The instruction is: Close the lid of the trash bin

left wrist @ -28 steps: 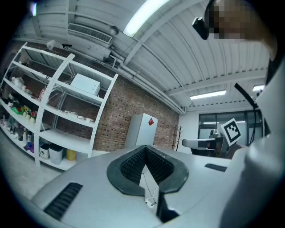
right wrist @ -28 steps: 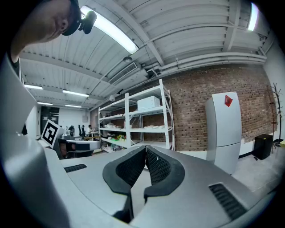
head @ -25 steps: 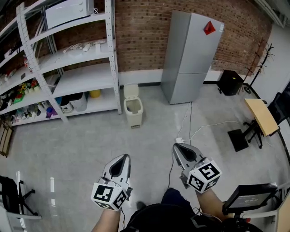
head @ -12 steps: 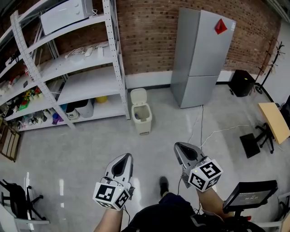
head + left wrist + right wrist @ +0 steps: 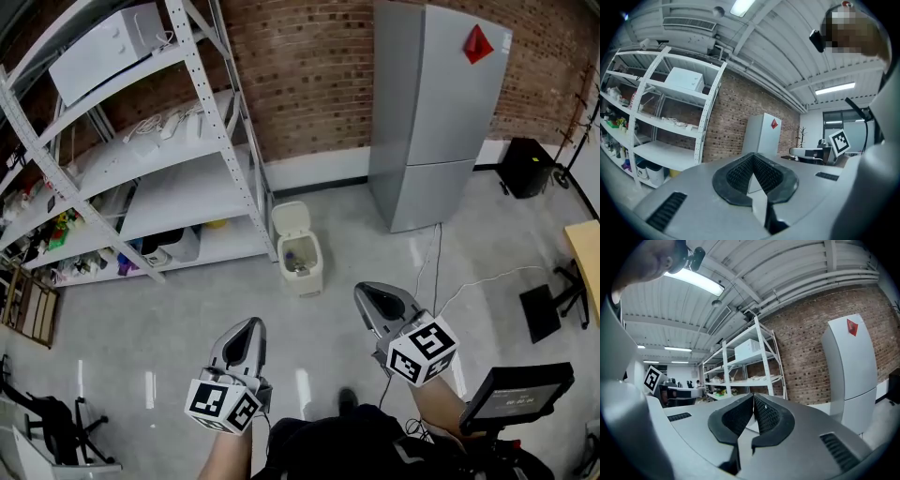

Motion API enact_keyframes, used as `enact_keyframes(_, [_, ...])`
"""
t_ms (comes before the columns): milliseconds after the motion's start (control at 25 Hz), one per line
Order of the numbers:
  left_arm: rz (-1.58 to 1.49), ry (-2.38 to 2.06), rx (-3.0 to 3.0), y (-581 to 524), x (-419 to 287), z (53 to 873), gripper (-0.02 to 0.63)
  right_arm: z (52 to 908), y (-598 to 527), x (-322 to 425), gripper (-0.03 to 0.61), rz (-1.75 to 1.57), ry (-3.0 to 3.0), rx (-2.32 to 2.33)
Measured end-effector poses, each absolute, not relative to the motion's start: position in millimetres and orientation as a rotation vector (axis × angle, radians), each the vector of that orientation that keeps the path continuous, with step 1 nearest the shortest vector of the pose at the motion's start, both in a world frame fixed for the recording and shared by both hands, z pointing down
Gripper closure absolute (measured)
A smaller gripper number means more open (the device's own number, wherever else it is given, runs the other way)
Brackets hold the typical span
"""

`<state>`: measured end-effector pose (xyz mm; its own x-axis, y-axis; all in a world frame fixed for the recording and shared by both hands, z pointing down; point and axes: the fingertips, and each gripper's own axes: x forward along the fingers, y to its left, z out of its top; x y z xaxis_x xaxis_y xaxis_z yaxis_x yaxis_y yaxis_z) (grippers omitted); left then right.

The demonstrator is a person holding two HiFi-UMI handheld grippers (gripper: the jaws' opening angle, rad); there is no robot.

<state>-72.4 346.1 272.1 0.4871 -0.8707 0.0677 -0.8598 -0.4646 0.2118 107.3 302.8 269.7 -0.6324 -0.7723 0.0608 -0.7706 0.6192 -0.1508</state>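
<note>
Step in hand: approach. The trash bin (image 5: pixel 306 264) stands on the floor beside the shelf unit (image 5: pixel 178 192), well ahead of the person, with its lid (image 5: pixel 289 218) tipped up and open. The left gripper (image 5: pixel 251 325) and right gripper (image 5: pixel 364 293) are each pressed together and empty. Next move, by my judgement: close the distance, then press the lid forward and down

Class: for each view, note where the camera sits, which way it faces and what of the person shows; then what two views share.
Head view: on the head, facing steeply down at the floor, open trash bin and shelving; shows arms, left gripper, right gripper.
Left gripper view: on the left gripper, looking along its shut jaws toward the brick wall; head above.
Right gripper view: on the right gripper, along its shut jaws toward the shelving; head above.
Shared: the fridge, in all three.
</note>
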Motion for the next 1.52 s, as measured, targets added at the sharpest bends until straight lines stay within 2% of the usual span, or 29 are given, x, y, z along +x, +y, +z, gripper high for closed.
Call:
enact_keyframes(400, [-0.015,-1.470,2.493,221.8,-71.2,290.7,0.615,288.4,182.4,101.7,0.571,-0.316,2.816,-1.341])
enact_keyframes(1000, [-0.062,-1.364,2.525,-19.4,-154.2,309.3,0.615,303.9,-38.0,23.8,0.571,-0.345,2.804,-1.528])
enact_keyframes(1520, [0.072,-1.391,2.403,-180.2,-122.5,367.3,0.615,354.4,-216.6,35.9,0.571,-0.478,2.893,-1.407])
